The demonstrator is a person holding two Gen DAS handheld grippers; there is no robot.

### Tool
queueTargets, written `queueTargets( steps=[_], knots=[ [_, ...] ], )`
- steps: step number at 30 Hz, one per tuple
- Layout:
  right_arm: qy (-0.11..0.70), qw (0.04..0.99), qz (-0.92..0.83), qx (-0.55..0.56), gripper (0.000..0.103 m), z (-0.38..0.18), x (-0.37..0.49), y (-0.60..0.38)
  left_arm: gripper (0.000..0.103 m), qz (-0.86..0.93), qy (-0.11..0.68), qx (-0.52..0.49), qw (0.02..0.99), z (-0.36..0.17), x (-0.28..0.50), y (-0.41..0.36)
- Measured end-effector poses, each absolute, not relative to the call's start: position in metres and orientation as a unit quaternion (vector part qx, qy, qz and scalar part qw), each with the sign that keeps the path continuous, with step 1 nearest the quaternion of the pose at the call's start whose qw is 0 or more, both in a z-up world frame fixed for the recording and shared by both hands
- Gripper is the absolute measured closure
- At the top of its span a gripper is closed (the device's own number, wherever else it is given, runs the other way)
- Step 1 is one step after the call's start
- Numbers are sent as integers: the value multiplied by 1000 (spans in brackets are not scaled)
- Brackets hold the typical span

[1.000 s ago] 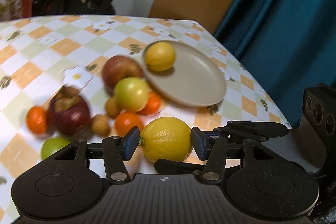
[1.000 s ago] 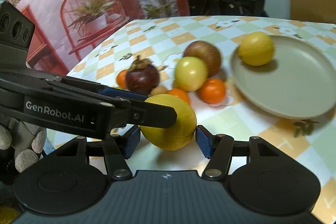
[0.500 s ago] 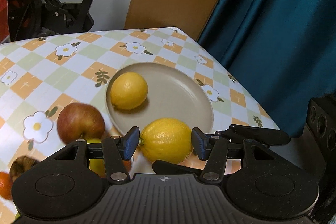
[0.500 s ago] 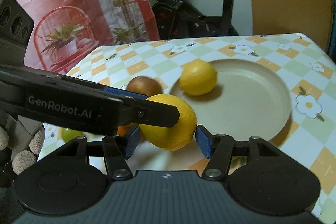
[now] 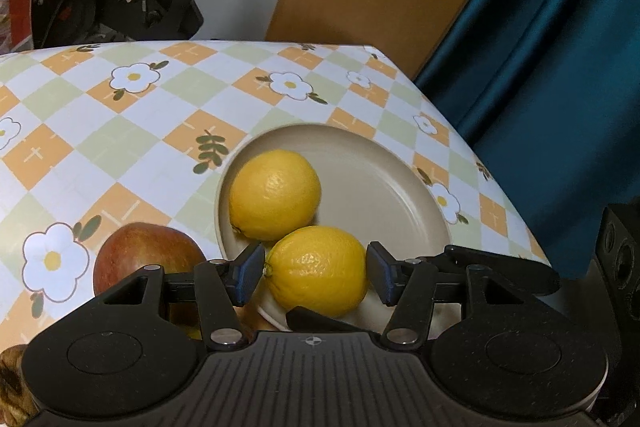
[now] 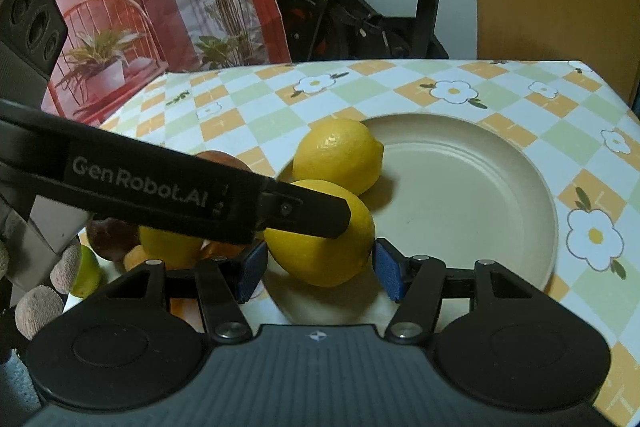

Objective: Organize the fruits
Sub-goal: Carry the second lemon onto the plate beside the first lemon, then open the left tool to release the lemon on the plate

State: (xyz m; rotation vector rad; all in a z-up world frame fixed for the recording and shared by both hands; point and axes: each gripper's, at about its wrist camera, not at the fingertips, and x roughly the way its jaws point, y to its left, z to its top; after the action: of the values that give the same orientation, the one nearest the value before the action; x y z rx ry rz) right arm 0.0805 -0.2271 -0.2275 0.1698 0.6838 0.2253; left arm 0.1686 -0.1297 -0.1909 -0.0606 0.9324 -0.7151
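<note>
Both grippers flank one lemon from crossing directions: the left gripper and the right gripper. This four-sided hold keeps the round fruit from rolling. The left jaws have just been opening; a gap shows at one pad. Whether the right pads press cannot be told. The lemon sits at the plate near edge, beside a second lemon, which blocks further advance. An apple lies beside the plate on the tabletop.
</note>
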Motion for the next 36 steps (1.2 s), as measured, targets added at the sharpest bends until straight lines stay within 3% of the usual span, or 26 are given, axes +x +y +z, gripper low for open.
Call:
queueTargets(
  steps=[36],
  knots=[
    [333, 933, 77, 115, 41, -218, 98, -212, 41, -297, 398, -2, 868, -172, 164, -113]
  ],
)
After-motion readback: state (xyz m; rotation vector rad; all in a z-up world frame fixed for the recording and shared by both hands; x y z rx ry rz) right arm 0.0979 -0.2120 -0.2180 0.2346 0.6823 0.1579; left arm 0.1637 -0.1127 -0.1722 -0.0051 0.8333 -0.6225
